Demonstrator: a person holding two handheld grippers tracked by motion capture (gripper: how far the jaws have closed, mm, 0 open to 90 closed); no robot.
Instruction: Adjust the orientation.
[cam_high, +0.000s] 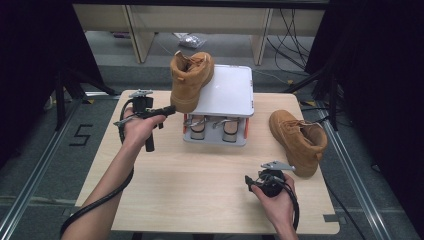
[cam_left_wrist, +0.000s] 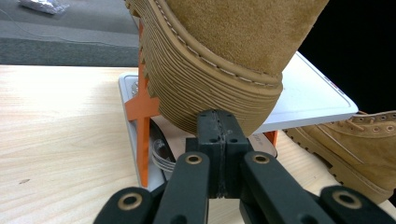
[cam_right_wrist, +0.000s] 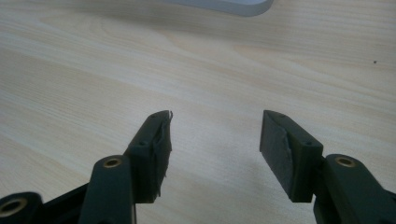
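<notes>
Left gripper (cam_left_wrist: 217, 126) pressed together at boot (cam_high: 190, 80) sole, pinching nothing
Boot overhangs rack (cam_high: 235, 90) edge; nudge level and slowly. Right gripper (cam_right_wrist: 215, 144) spread over table (cam_right_wrist: 93, 70)

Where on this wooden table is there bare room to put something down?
The broad strip of light wooden table between the grey two-tier shoe rack and the near edge is free, as is the near left corner. It is crowded around the rack's tan suede boot and the second tan boot at the right.
</notes>
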